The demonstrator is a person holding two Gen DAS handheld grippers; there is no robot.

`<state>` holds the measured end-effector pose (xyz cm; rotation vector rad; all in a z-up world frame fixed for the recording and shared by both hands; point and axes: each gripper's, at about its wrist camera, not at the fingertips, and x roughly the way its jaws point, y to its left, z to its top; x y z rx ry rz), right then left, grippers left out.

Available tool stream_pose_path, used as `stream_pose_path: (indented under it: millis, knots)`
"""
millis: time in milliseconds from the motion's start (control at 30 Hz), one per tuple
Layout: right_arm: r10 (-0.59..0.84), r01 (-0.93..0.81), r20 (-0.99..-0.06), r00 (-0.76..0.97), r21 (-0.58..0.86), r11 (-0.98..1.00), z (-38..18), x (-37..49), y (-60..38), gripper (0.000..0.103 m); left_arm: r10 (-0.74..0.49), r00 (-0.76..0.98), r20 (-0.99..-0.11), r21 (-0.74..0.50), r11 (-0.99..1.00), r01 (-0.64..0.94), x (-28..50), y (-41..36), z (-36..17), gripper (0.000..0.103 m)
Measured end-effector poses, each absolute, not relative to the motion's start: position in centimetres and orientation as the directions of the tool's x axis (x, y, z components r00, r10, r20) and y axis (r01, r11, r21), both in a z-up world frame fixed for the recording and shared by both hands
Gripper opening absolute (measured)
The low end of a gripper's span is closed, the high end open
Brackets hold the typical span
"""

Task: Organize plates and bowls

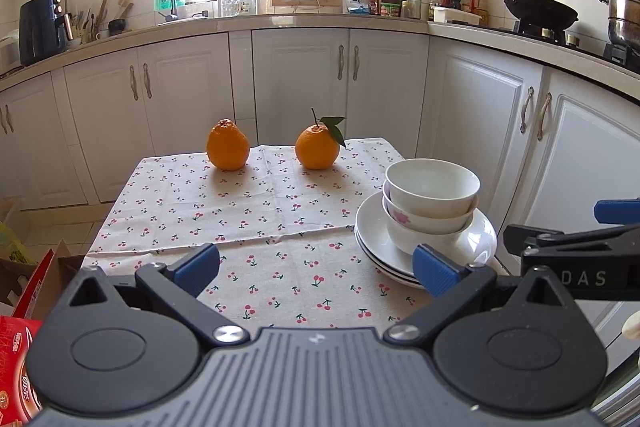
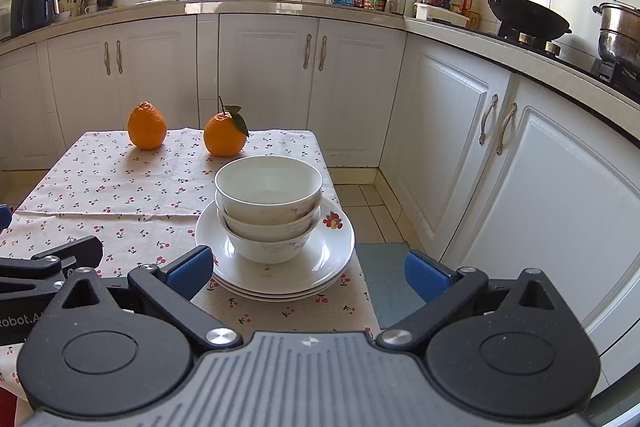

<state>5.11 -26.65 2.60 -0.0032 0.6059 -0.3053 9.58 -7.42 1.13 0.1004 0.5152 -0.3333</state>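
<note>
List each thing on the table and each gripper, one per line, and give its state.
Bowls: three, nested upright, empty on top, standing on the plates.
Plates: stacked near the table's right edge.
Plain orange: upright, loose on the tablecloth.
Leafed orange: upright, apart from the other.
Left gripper: open, holding nothing.
Right gripper: open, fingers astride the plates.

Glossy glazed bowls [image 2: 268,207], matt tablecloth [image 2: 120,195]

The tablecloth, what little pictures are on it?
The tablecloth is cream with small red cherries on green stems, clearest in the left wrist view.
</note>
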Motion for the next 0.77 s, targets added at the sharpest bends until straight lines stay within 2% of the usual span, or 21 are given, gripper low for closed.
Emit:
stream_pose_path:
  millis: [767]
  knots:
    - [-0.294,0.282,-0.553,0.78,-0.108,0.953,2.76,5.15,-26.48,0.103,-0.292,0.812,-0.505,0.002,0.941,0.339,9.73,-7.6,1.17,0.102]
